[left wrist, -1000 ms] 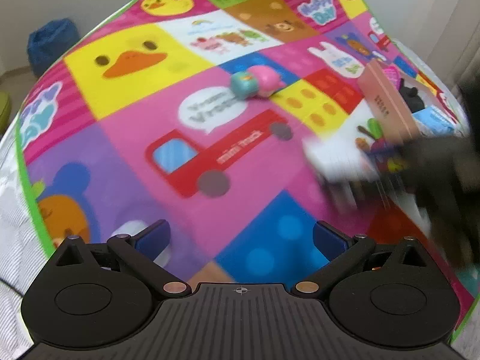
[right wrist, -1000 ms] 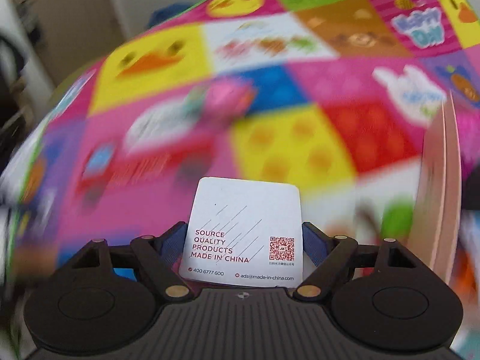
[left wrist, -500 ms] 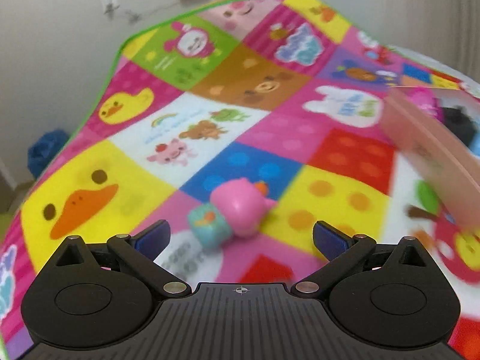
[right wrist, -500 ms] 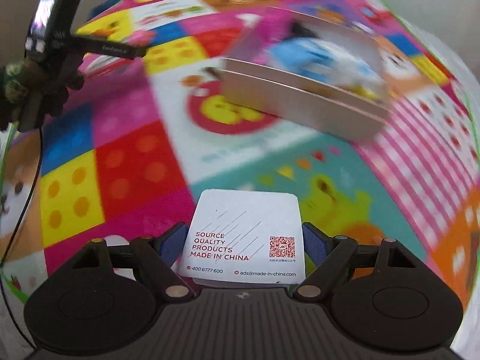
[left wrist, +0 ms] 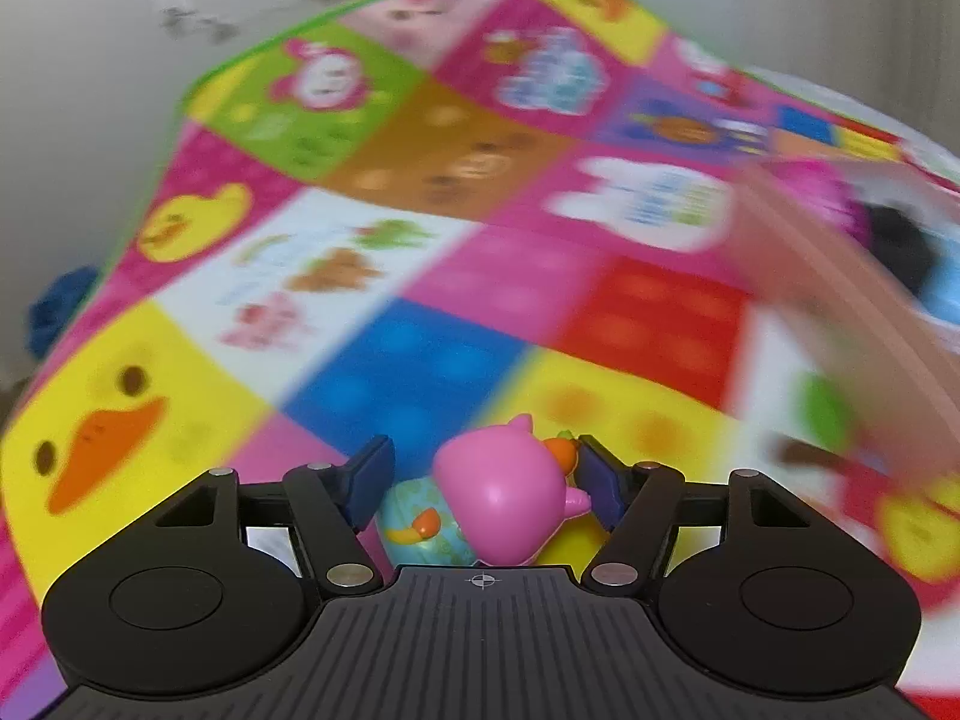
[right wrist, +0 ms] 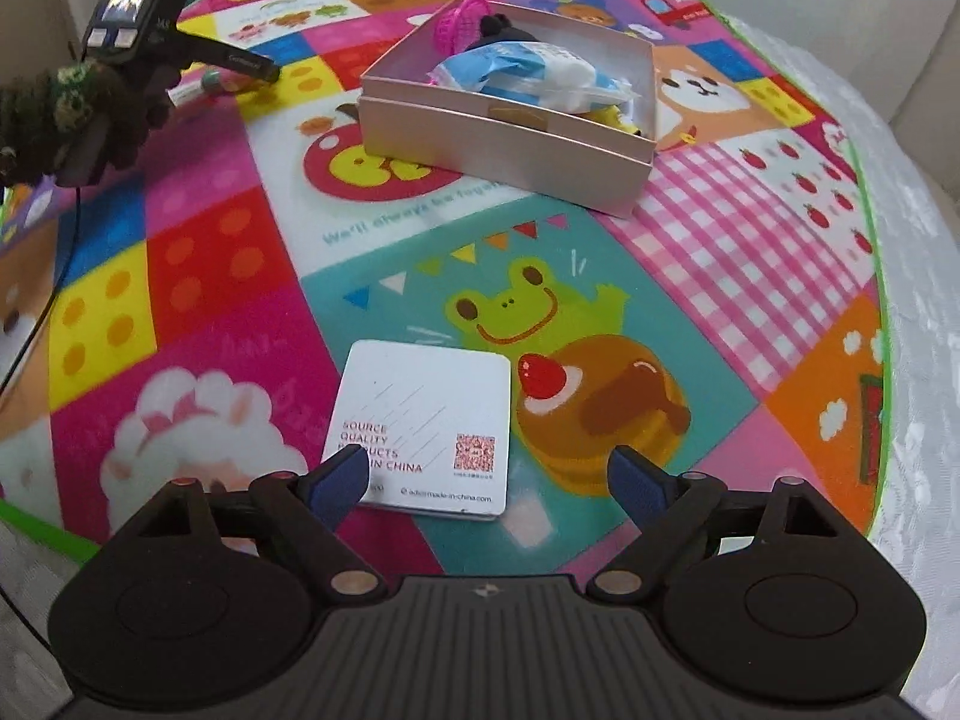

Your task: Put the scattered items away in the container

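Observation:
In the left wrist view my left gripper [left wrist: 483, 468] has closed in around a pink and teal toy figure [left wrist: 501, 495] on the play mat; the right finger touches it, the left stands just off it. The pink box [left wrist: 840, 294] is blurred at the right. In the right wrist view my right gripper [right wrist: 486, 477] is open and empty above a white card [right wrist: 429, 420] that lies flat on the mat. The pink box [right wrist: 510, 138] sits farther back, holding a blue-white packet [right wrist: 528, 75], a magenta item and a dark item. The left gripper [right wrist: 144, 30] shows at the far left.
A colourful patchwork play mat [right wrist: 750, 240] covers a white quilted surface [right wrist: 918, 360]. The mat's green edge runs along the right and the near left. A wall with a socket [left wrist: 180, 6] stands behind the mat. A blue bag [left wrist: 54, 312] lies at the left.
My right gripper swung round past the box, opened and let go of the white card, which now lies on the mat. My left gripper moved up to the pink toy and narrowed around it.

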{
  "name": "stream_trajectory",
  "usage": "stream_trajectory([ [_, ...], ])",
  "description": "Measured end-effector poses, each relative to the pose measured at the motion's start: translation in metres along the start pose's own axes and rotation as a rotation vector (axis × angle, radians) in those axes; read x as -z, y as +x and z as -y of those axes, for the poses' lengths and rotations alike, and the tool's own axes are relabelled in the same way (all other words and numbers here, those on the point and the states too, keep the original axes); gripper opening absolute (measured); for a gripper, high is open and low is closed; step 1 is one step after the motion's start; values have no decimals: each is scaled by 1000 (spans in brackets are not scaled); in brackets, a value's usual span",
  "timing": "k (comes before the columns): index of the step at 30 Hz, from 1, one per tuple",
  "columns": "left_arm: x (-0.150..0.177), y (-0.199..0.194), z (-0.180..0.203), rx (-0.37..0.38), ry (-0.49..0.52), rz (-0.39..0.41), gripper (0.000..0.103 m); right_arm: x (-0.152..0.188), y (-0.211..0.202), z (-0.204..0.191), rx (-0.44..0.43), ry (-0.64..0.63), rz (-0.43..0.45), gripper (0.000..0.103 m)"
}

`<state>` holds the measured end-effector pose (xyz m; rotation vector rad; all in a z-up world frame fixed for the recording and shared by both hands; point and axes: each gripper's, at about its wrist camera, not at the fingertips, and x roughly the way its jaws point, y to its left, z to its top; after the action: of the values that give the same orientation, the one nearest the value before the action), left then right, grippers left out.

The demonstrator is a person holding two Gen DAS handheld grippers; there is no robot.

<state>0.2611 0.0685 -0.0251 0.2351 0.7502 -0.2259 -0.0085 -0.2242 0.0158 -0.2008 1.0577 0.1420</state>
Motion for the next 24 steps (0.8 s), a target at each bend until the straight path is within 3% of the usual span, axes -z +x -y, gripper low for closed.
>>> stream_trajectory([
  [5, 28, -64, 52, 319, 26, -98, 71, -6, 1, 2, -32, 23, 46, 93],
  [8, 50, -88, 76, 546, -66, -215, 72, -13, 7, 0, -58, 36, 53, 93],
  [10, 63, -94, 91, 628, -101, -306, 74, -17, 13, -5, -89, 33, 55, 93],
  [12, 70, -99, 98, 624, -91, -325, 76, -22, 18, -14, -114, 17, 56, 93],
  [15, 64, -108, 84, 563, -87, -294, 95, -24, 22, -27, -129, -29, 62, 94],
  [20, 46, -120, 33, 431, -201, -196, 98, -20, 21, -51, -123, -165, 110, 97],
  [24, 44, -120, 17, 389, -230, -201, 99, -20, 25, -72, -135, -272, 122, 97],
])
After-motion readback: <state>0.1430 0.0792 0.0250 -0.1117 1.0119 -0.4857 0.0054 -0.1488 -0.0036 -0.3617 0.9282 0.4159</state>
